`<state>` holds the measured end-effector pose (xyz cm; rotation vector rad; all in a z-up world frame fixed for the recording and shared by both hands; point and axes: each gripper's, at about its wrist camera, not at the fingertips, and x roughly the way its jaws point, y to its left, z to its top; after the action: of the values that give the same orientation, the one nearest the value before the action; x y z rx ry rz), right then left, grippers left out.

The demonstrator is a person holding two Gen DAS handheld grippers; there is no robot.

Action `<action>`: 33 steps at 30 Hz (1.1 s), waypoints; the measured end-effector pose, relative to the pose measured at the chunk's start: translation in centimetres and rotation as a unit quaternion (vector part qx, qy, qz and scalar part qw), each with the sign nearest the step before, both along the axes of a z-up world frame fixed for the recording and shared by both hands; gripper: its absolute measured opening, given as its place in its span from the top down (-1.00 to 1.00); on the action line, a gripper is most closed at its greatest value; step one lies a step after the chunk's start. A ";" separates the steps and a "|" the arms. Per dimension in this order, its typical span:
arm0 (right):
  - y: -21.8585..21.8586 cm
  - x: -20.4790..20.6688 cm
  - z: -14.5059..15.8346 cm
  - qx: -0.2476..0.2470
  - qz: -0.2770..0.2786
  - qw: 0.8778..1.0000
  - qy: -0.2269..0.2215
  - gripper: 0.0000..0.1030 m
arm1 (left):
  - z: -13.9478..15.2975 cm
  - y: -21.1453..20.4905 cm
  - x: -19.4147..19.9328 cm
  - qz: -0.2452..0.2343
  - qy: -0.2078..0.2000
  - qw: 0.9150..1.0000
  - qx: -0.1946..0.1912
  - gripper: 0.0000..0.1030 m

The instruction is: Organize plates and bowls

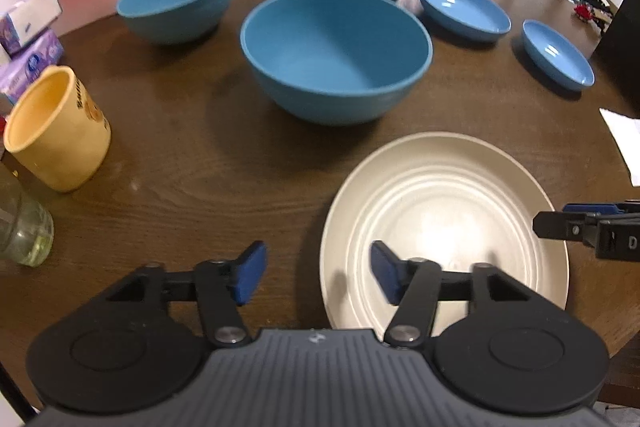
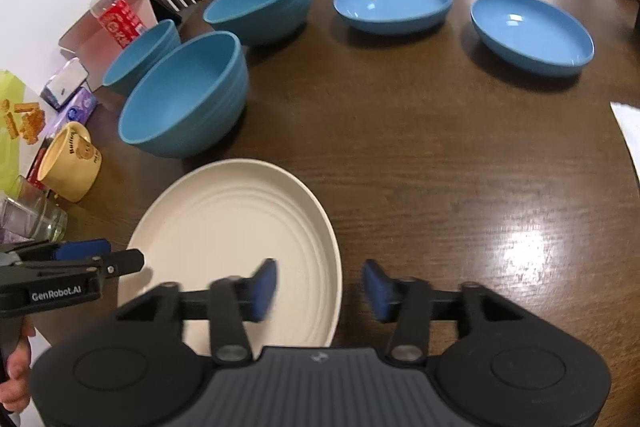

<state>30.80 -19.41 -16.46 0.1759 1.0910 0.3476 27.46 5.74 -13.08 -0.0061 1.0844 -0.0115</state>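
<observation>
Right now I have both grippers hanging over the near edge of the brown table (image 1: 192,187), one on each side of the cream plate (image 1: 440,211). My left gripper (image 1: 318,277) is open and grips nothing. One blue pad is over the bare wood and the other is over the plate, so its jaws sit across the plate's left rim. My right gripper (image 2: 320,289) is open too, with nothing between its pads, and it sits across the plate's right rim the same way. I think they are placed like this so each one can pinch an edge and both can share the lift, because a flat wide plate is hard to pick up from one side.

The plate lies flat, close to me. Behind it are three deep blue bowls (image 1: 336,51), standing near each other. Two shallow blue dishes (image 2: 394,1) sit apart on the far right. Nothing is stacked yet, so I judge that the tidying has only begun.

A yellow mug (image 1: 60,131) and a glass jar (image 1: 24,227) stand by the left edge, out of my way.

Some things I cannot see well. The near rim of the plate is hidden under my grippers. I cannot tell if any pad touches the plate. A white paper (image 2: 628,127) is cut off at the right.
</observation>
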 end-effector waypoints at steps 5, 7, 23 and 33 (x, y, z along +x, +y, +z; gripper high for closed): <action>0.4 0.3 1.0 -0.007 0.004 1.000 -0.009 -0.90 | 1.0 -0.1 0.0 0.006 -0.019 1.000 0.012 -1.00; 0.4 0.4 1.1 -0.008 0.001 1.000 -0.009 -1.00 | 1.2 0.0 0.2 0.009 -0.018 1.000 0.013 -1.00; 0.1 0.5 1.0 -0.021 -0.011 1.000 -0.003 -1.00 | 1.7 0.4 0.3 0.011 -0.013 1.000 -0.004 -1.00; -1.4 1.2 2.1 -0.035 -0.030 0.999 -0.019 -1.00 | 3.6 -0.7 1.3 0.000 -0.030 1.000 -0.006 -1.00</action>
<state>31.96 -20.85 -14.39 0.1395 1.0563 0.2585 28.74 5.02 -9.50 -0.0156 1.0234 -0.0177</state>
